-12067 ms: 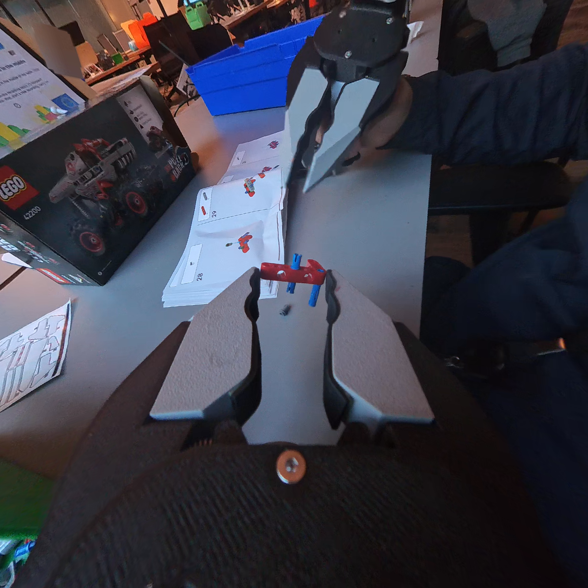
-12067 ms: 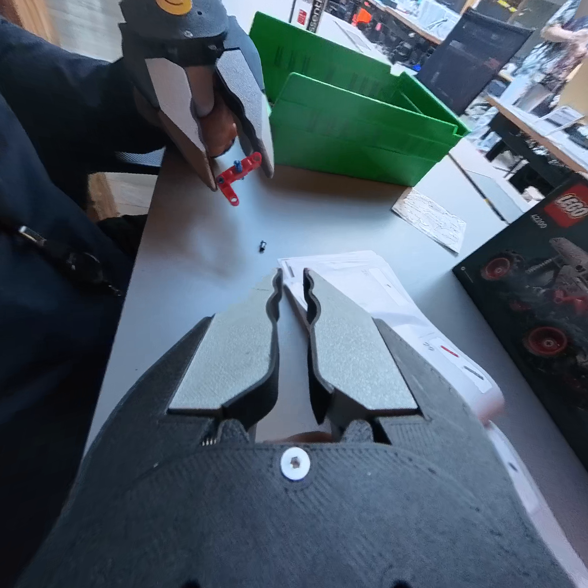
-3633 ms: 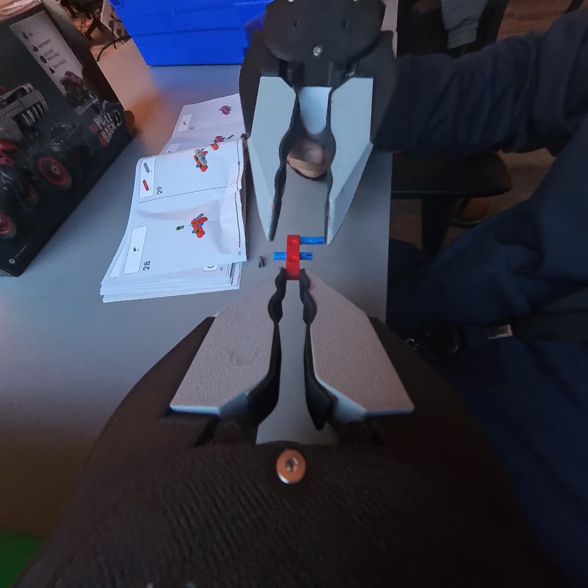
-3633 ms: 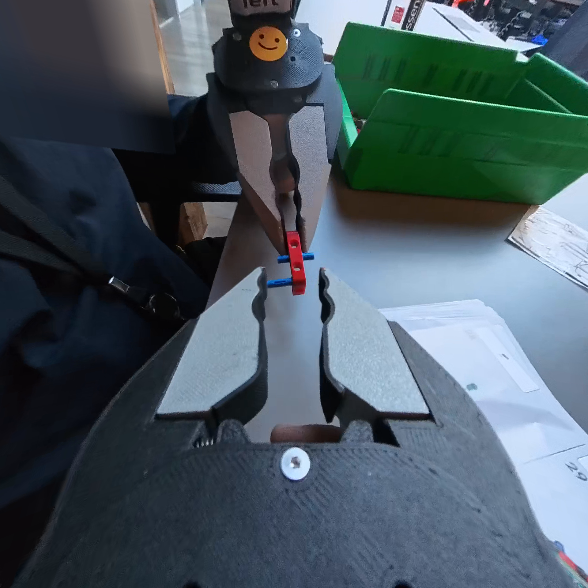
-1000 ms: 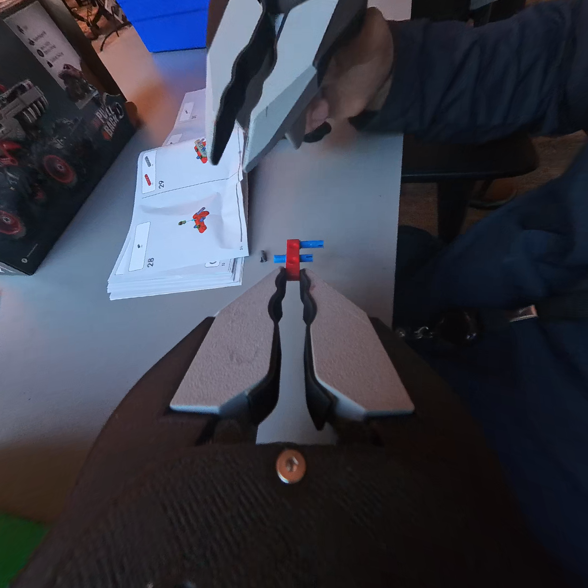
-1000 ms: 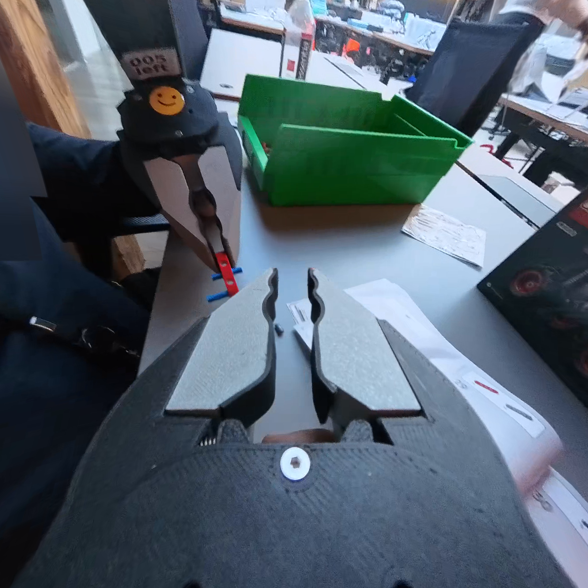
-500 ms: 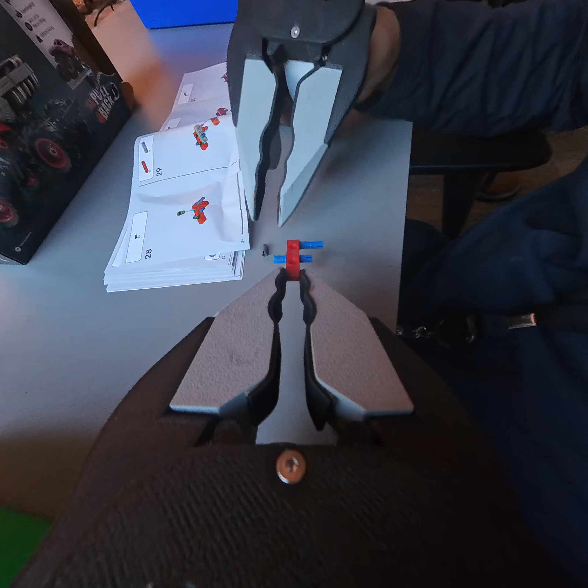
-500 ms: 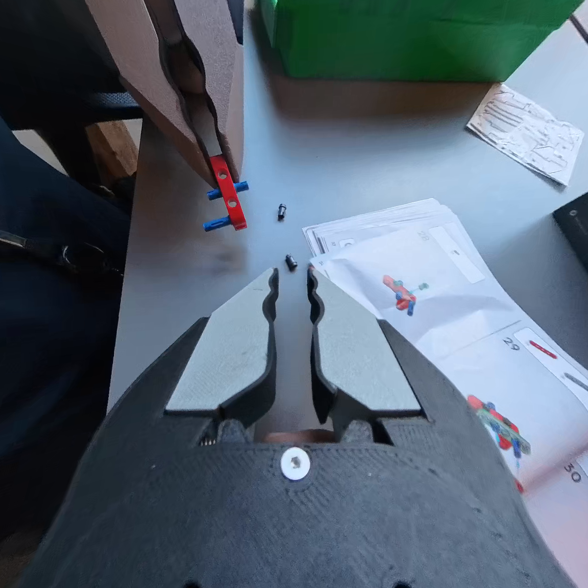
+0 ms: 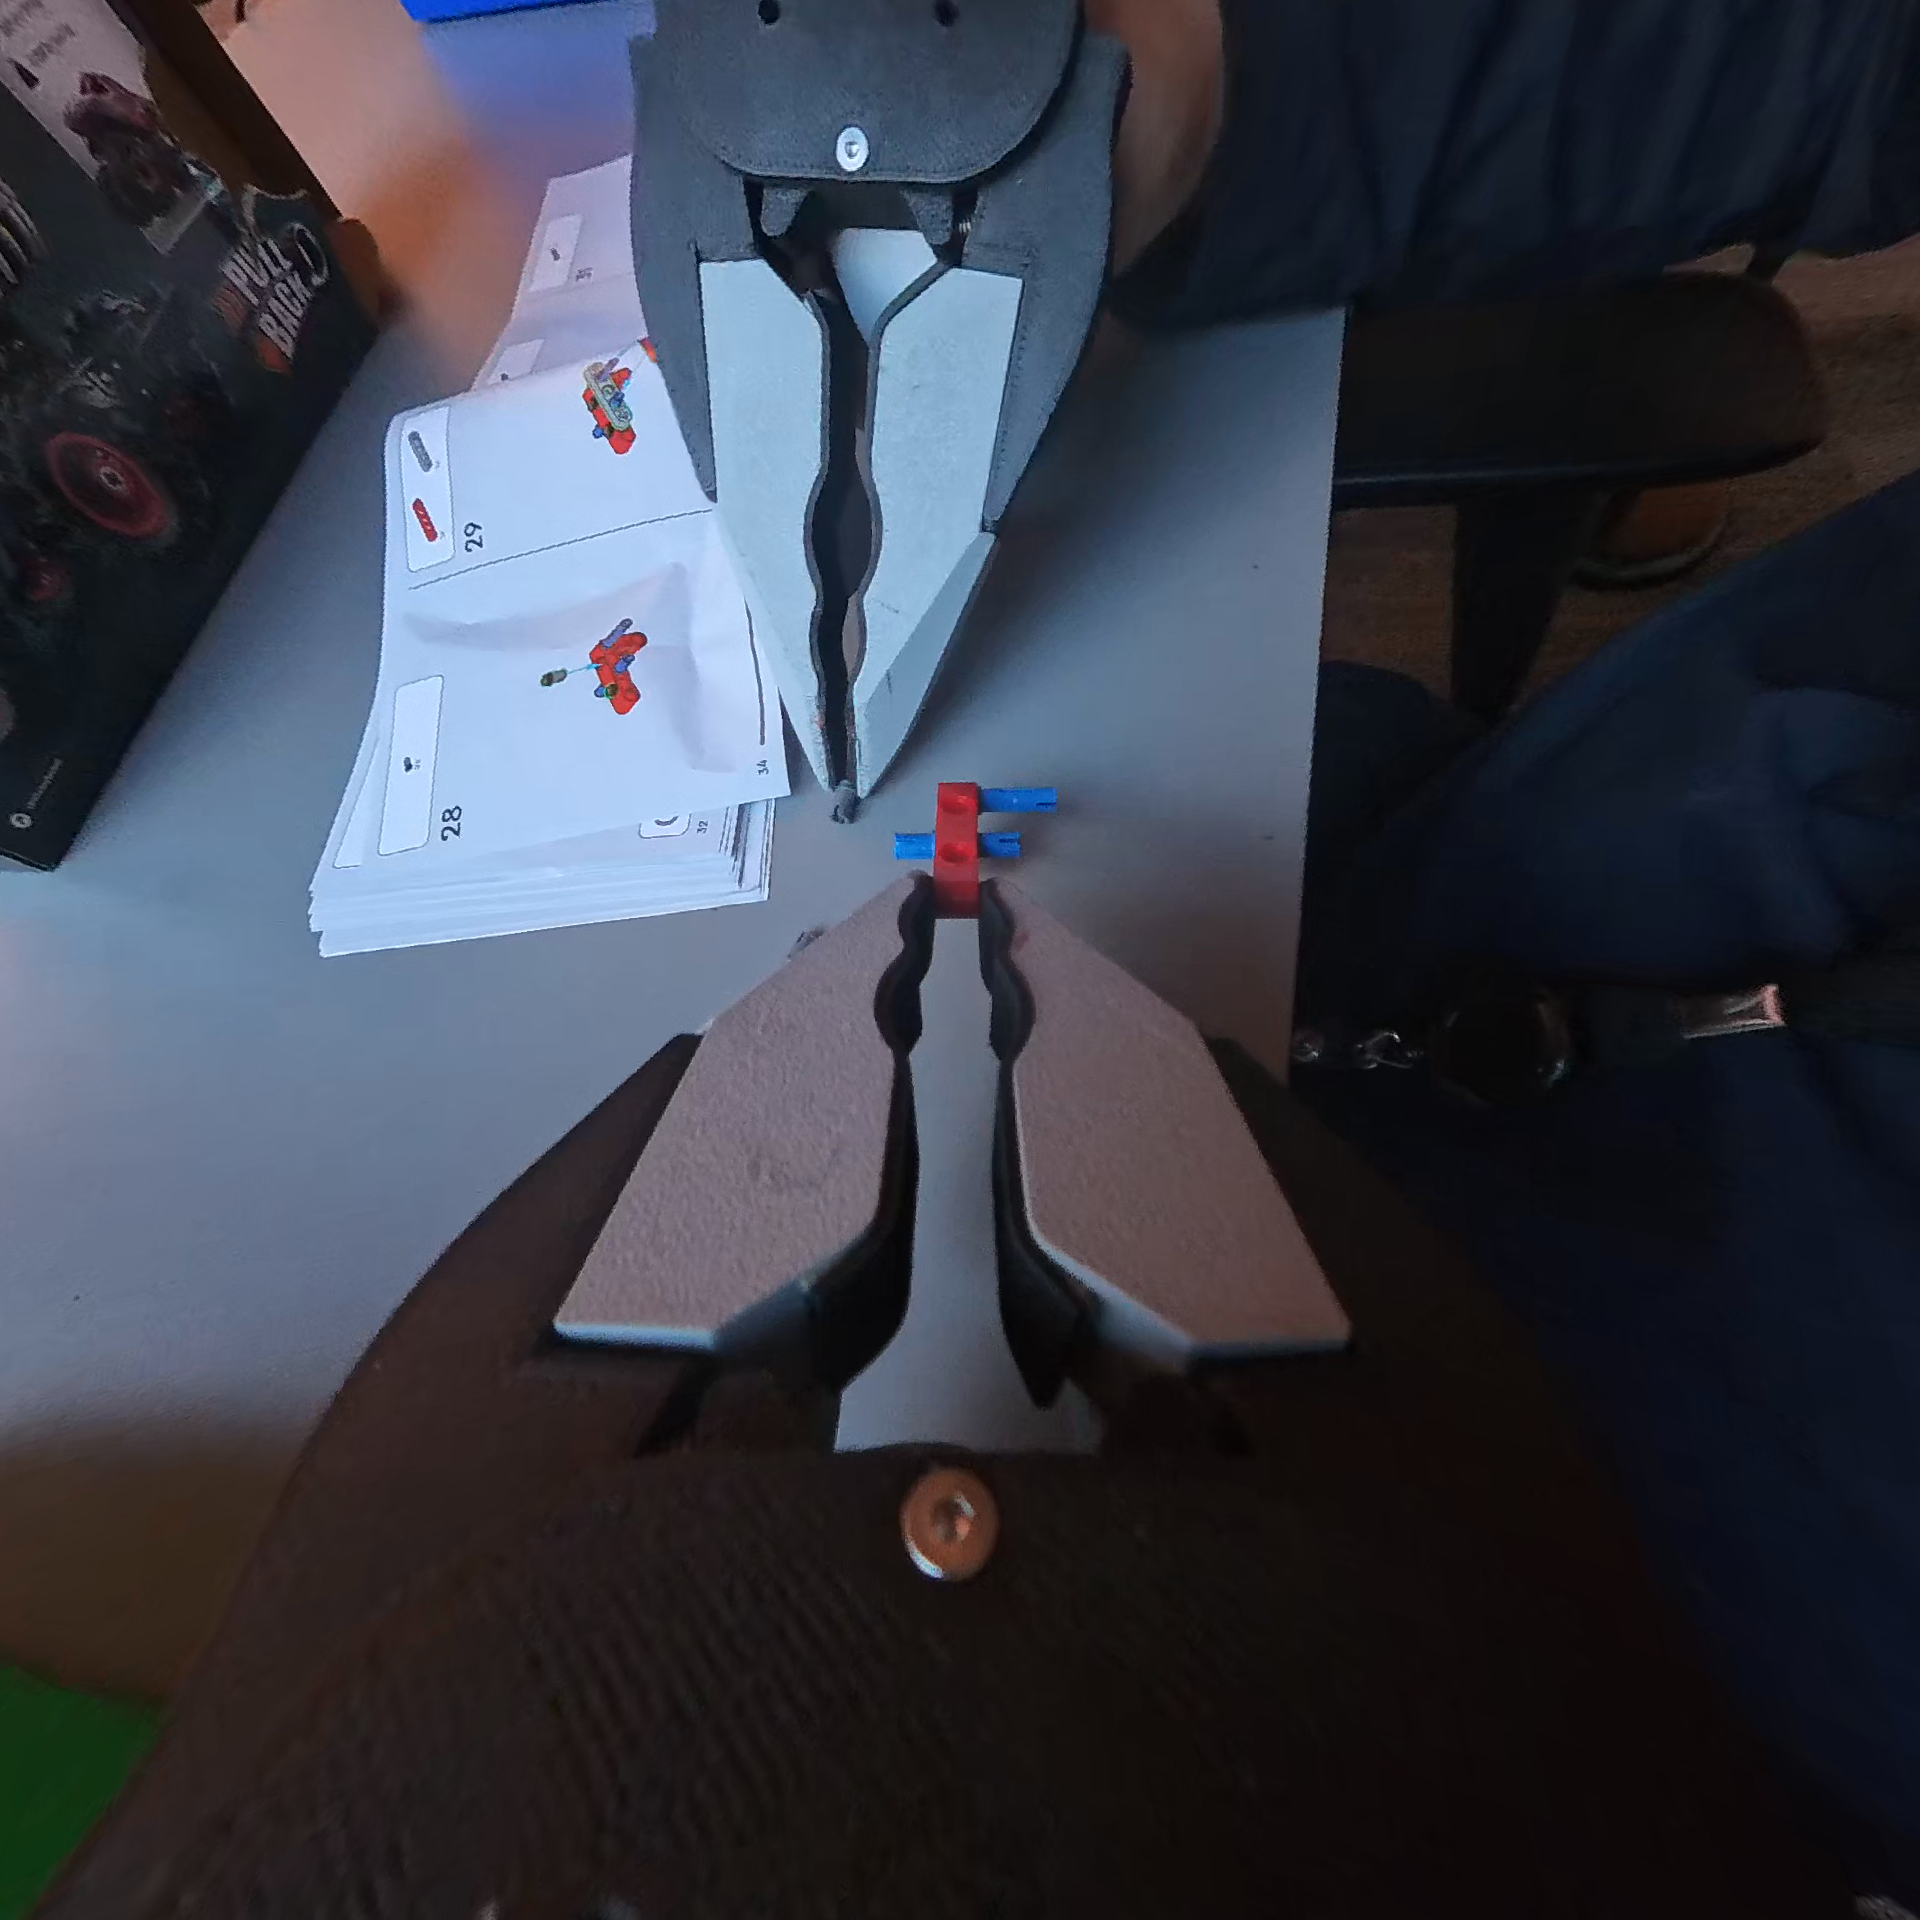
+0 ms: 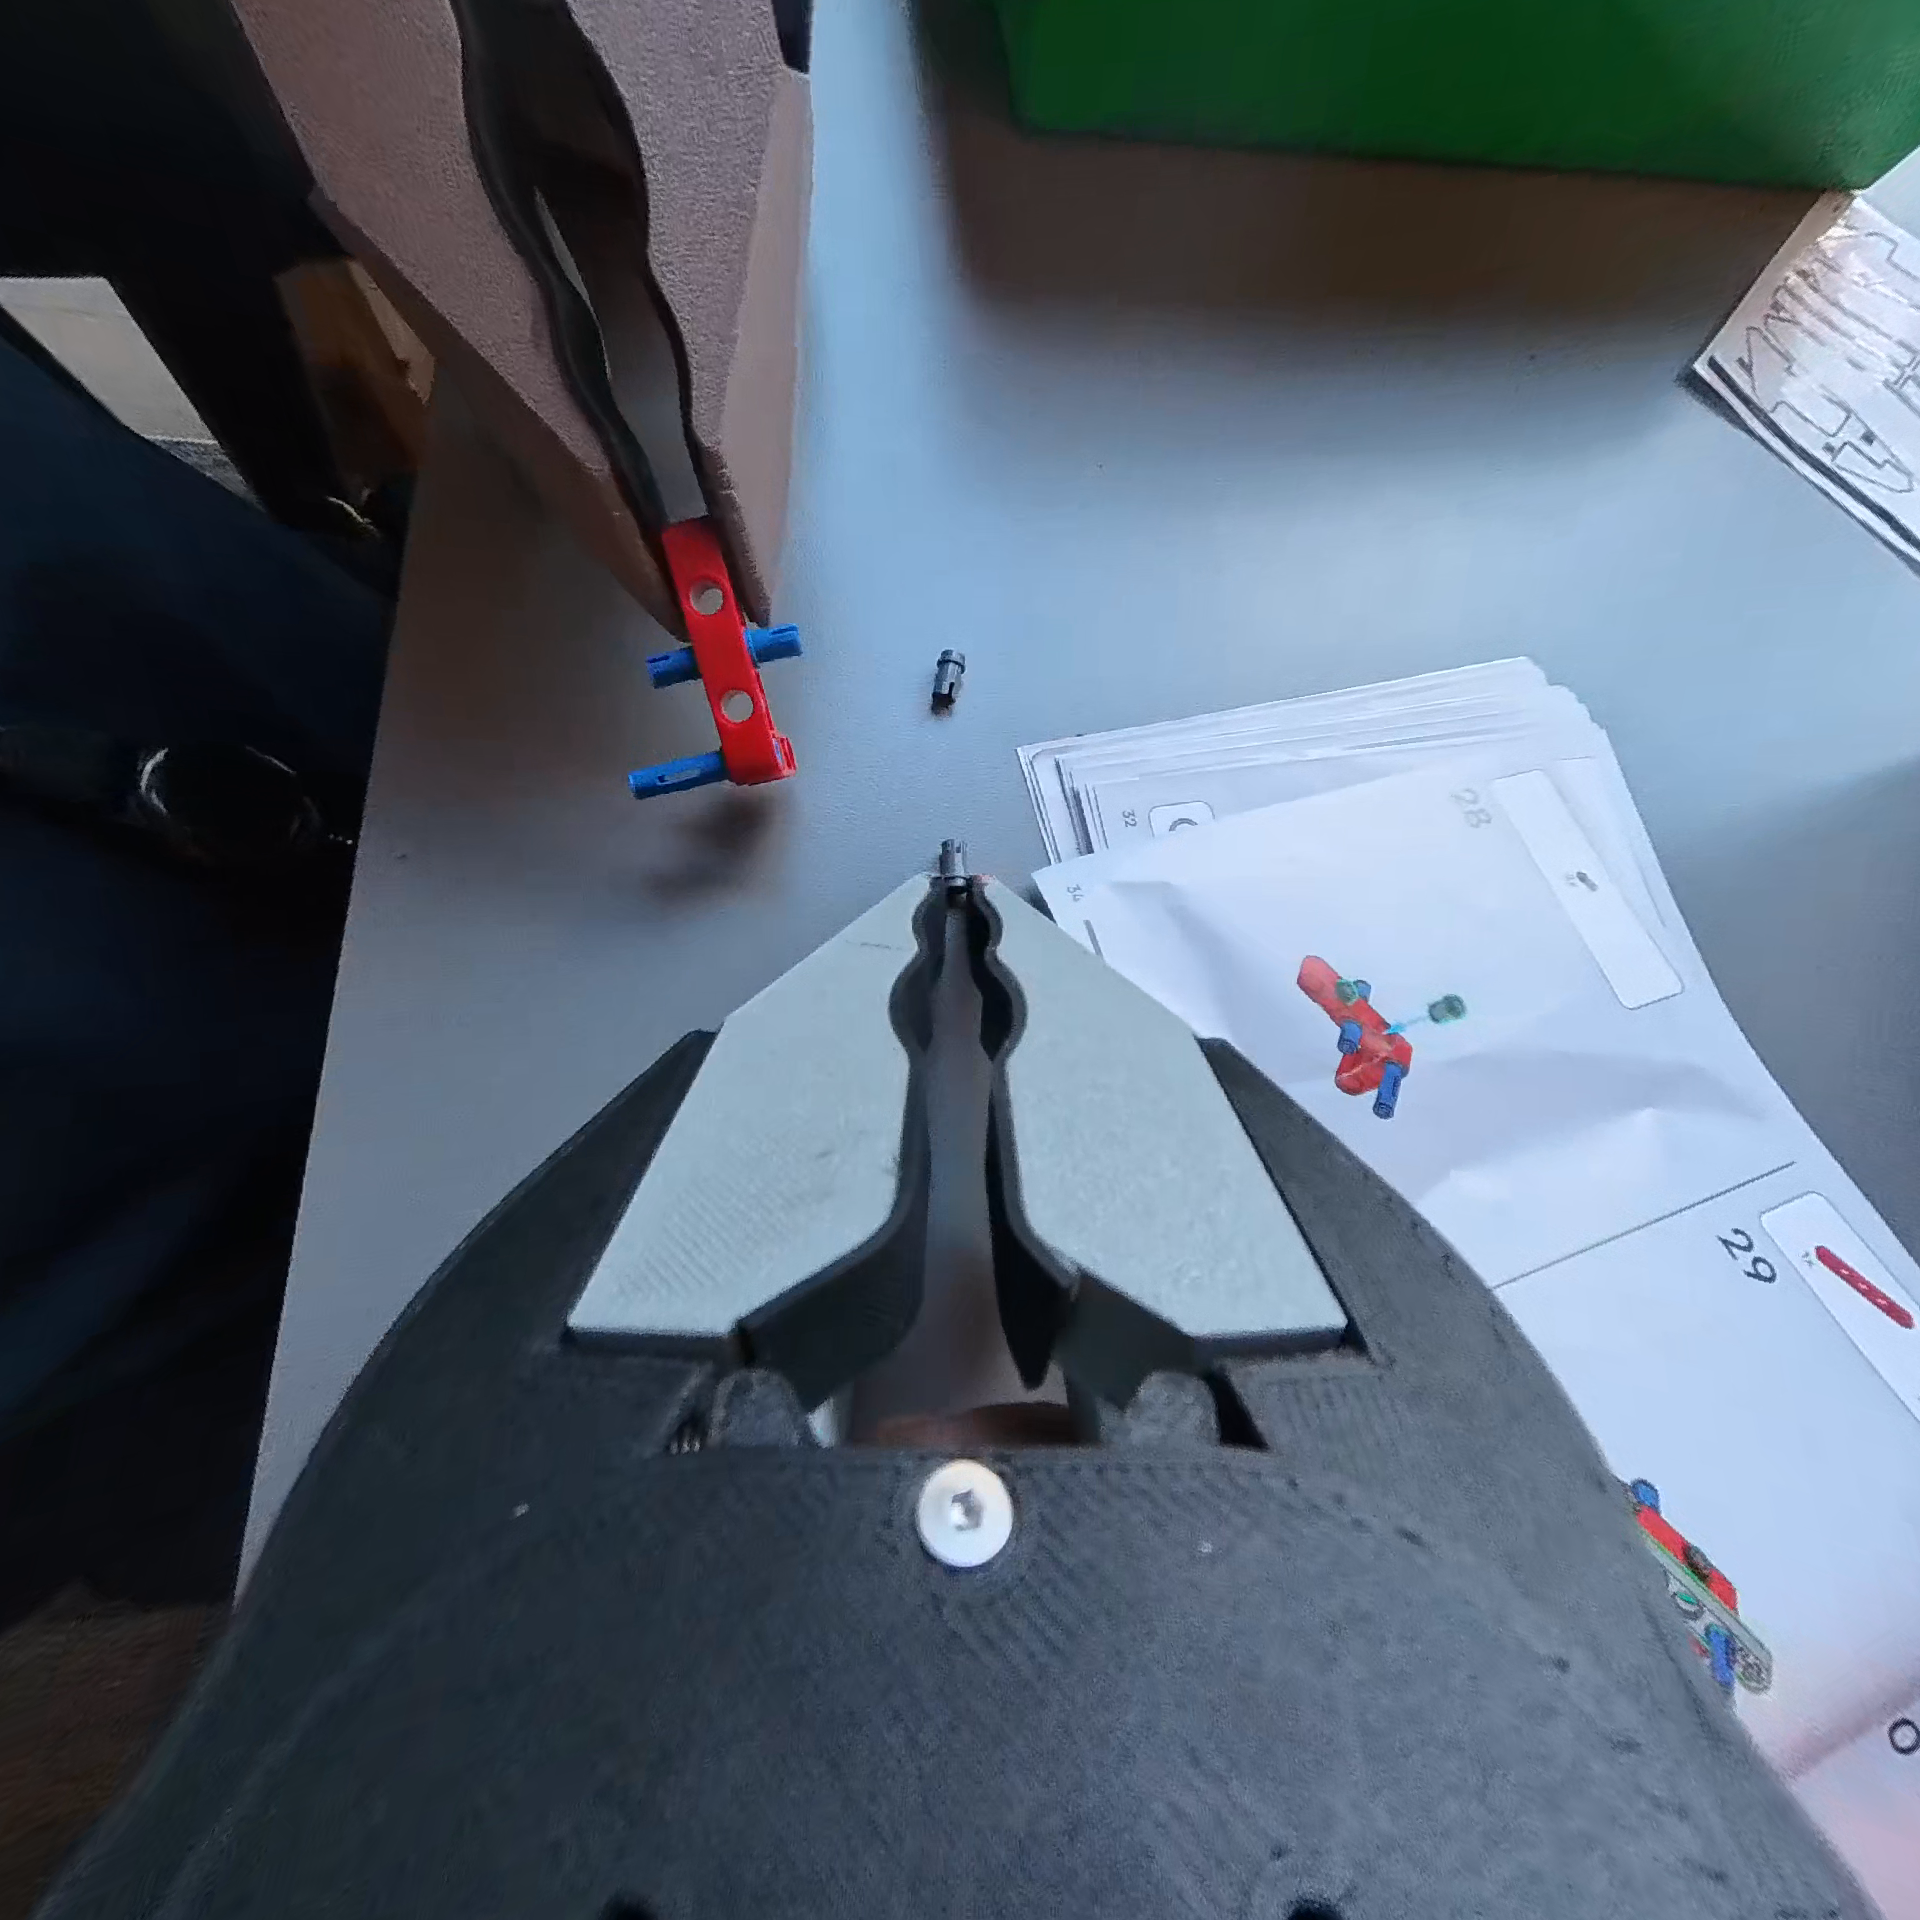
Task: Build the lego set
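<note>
My left gripper (image 9: 954,896) is shut on a red beam (image 9: 957,840) with two blue pins (image 9: 1018,800) through it, held just above the grey table; it also shows in the right wrist view (image 10: 727,665). My right gripper (image 10: 951,883) is shut on a small black pin (image 10: 953,860) at the table surface, beside the open instruction booklet (image 10: 1455,1039). In the left wrist view the right gripper (image 9: 847,795) points down with the black pin (image 9: 845,805) at its tips, left of the red beam. A second black pin (image 10: 947,675) lies loose on the table.
The instruction booklet (image 9: 561,665) lies left of the grippers, the dark set box (image 9: 156,364) beyond it. A green bin (image 10: 1455,83) stands at the far side, a sticker sheet (image 10: 1829,395) to the right. The table edge (image 9: 1320,623) and a person's dark sleeve (image 9: 1558,135) are close. Tip to tip, the grippers are about 6 cm apart.
My right gripper has come down to the table beside the booklet and closed on a small black pin. My left gripper still holds the red beam in the same place.
</note>
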`<state>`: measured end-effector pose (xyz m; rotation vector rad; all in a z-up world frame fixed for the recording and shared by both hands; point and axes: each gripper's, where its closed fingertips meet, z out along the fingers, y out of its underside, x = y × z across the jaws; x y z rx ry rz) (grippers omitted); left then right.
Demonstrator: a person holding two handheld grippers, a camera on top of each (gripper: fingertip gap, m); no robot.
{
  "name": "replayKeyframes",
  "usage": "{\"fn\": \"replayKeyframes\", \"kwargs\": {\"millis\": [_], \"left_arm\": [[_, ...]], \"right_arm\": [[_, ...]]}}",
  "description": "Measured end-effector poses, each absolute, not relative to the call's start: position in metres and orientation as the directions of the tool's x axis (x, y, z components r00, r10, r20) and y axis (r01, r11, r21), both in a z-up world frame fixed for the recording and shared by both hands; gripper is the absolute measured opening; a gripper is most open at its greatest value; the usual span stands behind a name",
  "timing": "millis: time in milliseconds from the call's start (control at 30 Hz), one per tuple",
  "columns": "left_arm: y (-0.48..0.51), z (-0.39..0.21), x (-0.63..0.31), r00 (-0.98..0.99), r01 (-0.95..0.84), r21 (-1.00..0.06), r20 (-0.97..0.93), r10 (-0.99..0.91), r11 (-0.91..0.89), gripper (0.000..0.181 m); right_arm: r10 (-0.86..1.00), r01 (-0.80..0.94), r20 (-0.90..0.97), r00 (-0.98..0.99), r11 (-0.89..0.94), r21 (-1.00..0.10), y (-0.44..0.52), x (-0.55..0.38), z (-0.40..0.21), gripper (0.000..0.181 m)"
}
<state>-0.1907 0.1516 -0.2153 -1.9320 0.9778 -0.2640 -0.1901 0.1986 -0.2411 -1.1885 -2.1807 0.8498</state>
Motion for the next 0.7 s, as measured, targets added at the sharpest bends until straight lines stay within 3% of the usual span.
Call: {"fn": "replayKeyframes", "kwargs": {"millis": [700], "left_arm": [[0.153,-0.218,-0.192,0.670,-0.527,-0.803,-0.192,-0.717,-0.278,0.005]], "right_arm": [[0.872,0.457,0.118,-0.475,0.359,-0.813,0.190,-0.190,-0.218,0.000]]}}
